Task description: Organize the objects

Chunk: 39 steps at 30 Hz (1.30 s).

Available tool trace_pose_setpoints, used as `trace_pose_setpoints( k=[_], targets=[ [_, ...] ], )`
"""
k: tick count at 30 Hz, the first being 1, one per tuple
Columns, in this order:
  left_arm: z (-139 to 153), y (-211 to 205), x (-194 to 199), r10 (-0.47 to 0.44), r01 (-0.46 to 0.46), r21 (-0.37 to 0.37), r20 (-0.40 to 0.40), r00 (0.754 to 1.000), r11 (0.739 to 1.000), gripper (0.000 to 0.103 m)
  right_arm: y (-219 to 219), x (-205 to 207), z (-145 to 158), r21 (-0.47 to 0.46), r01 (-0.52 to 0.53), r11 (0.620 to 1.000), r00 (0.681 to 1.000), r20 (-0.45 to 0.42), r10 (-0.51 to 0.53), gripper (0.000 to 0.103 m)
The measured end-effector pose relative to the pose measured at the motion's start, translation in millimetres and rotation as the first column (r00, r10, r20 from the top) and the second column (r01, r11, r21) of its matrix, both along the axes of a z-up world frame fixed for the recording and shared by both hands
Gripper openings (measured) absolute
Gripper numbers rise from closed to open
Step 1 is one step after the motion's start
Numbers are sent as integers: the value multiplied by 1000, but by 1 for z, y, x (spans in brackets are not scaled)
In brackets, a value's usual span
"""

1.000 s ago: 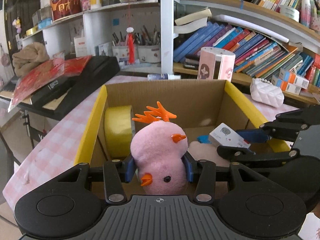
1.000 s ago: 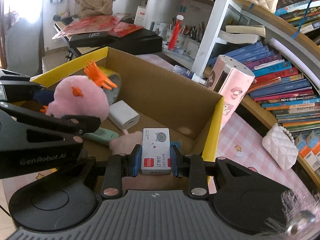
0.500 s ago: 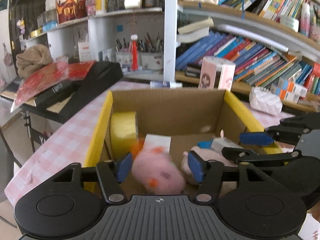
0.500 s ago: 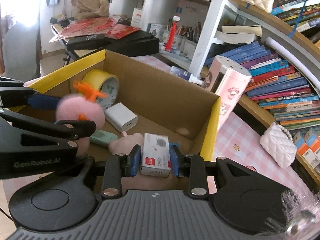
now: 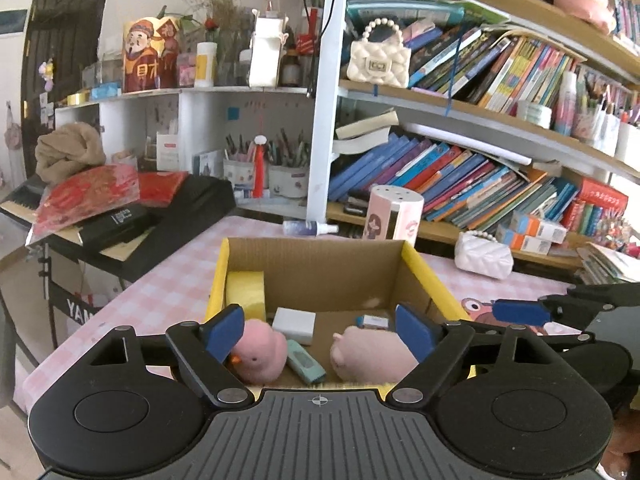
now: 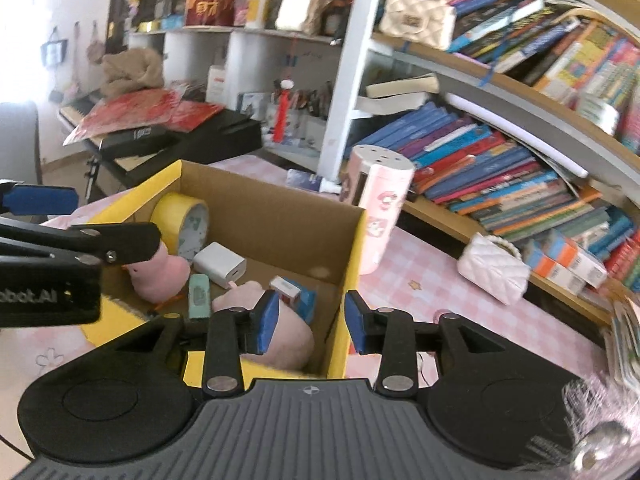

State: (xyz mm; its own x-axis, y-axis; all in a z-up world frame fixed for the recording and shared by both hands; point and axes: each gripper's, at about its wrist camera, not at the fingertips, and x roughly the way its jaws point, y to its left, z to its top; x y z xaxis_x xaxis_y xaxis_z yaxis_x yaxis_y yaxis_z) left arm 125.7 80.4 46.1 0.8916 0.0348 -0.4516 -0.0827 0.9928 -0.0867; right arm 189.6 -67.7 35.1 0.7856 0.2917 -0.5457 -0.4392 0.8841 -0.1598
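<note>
Matt corrugated cardboard box [image 5: 320, 268], fuzzy plush chick [image 5: 262, 354], glossy yellow tape roll [image 6: 176, 216]

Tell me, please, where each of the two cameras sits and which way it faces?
Left wrist: on the left gripper, looking along its open fingers into the box, bookshelves behind; the right gripper enters at right.
Right wrist: on the right gripper, open, facing the box's right wall and the shelves; the left gripper enters at left.
Shared: box, yellow tape, pink chick, white charger.
</note>
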Motion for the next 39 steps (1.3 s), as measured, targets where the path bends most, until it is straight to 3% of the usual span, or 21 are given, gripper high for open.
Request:
trace_pose_setpoints(
  k=[10, 20, 28, 33, 39],
  targets=[
    [-7, -3, -42, -13, 13, -4, -39, 999, 1000, 87, -18, -53, -1, 39, 125, 991, 992, -36, -124, 36],
    [-16, -21, -71, -21, 24, 34, -91, 996, 999, 93, -41, -95, -9, 96, 268, 959, 962, -90, -259, 43],
    [-20, -39, -89, -35, 42, 66, -102, 994, 997, 100, -61, -127, -17, 116, 378, 919, 924, -107, -366, 63],
    [-22, -52, -97, -62, 71, 72, -117, 991, 995, 101, -73, -146, -19, 116, 445, 888, 895, -99, -435, 83],
    [-26, -70, -105, -101, 115, 105, -126, 987, 988, 101, -87, -168, -23, 120, 507, 853, 861, -123, -494, 93]
  ],
)
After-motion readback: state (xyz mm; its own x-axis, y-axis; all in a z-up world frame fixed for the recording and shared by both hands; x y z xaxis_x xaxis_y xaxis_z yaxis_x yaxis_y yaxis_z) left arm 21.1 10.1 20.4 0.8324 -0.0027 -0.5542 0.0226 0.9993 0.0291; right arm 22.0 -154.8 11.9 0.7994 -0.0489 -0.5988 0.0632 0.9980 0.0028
